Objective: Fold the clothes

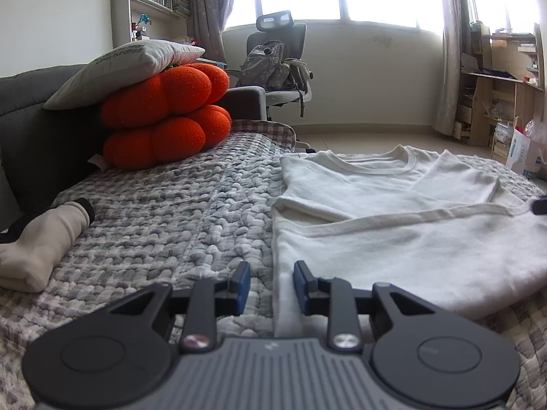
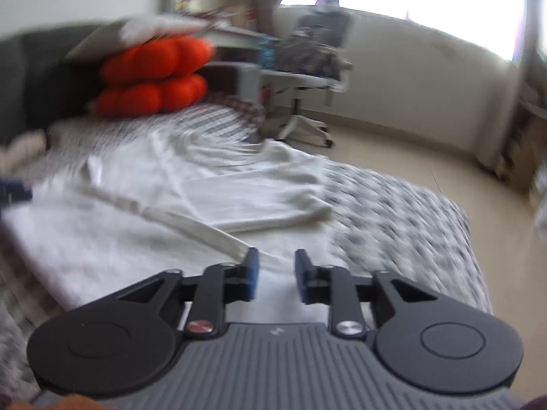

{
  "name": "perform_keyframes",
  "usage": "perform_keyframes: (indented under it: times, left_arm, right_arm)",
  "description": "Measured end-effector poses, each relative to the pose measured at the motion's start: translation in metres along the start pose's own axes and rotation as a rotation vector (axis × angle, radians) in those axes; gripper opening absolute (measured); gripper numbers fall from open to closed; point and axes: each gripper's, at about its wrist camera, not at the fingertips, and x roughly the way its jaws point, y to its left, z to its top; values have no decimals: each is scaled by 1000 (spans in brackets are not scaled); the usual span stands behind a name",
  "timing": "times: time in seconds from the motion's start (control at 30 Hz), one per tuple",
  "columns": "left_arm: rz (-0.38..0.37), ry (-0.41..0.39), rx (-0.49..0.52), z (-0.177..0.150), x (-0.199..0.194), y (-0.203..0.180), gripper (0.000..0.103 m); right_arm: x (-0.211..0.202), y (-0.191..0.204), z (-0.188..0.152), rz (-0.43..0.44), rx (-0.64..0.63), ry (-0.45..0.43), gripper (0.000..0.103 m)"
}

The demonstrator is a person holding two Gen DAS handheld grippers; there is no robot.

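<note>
White shirt [image 1: 393, 225] lies half-folded on the bed quilt [image 1: 164, 218], centre-right of frame. Soft, light, limp: pinch the hem edge. Left tool [image 1: 271, 287] and right tool [image 2: 275, 275] both part-open, holding nothing.

A white T-shirt [image 1: 393, 225] lies flat on the quilted bedspread [image 1: 164, 212], hem folded up over its chest
</note>
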Motion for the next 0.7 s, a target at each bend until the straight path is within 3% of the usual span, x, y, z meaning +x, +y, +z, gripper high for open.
perform_keyframes:
  times: [0.07, 0.2, 0.3, 0.5, 0.6, 0.7]
  left_arm:
    - [14, 0, 5, 0, 2, -2, 28]
    - [39, -3, 17, -2, 2, -6, 28]
    - [57, -8, 43, -5, 0, -8, 28]
    - [96, -6, 53, -12, -3, -8, 29]
    - [119, -6, 75, -12, -5, -12, 30]
    - [115, -13, 40, -4, -10, -6, 31]
  right_arm:
    - [-9, -9, -9, 6, 74, 24, 31]
    - [-17, -2, -26, -44, 24, 62, 31]
    - [-17, -10, -24, -33, 88, 51, 31]
    - [-16, -11, -28, -41, 72, 42, 31]
    - [-14, -14, -28, -64, 88, 48, 42]
    - [-23, -8, -26, -84, 55, -7, 42]
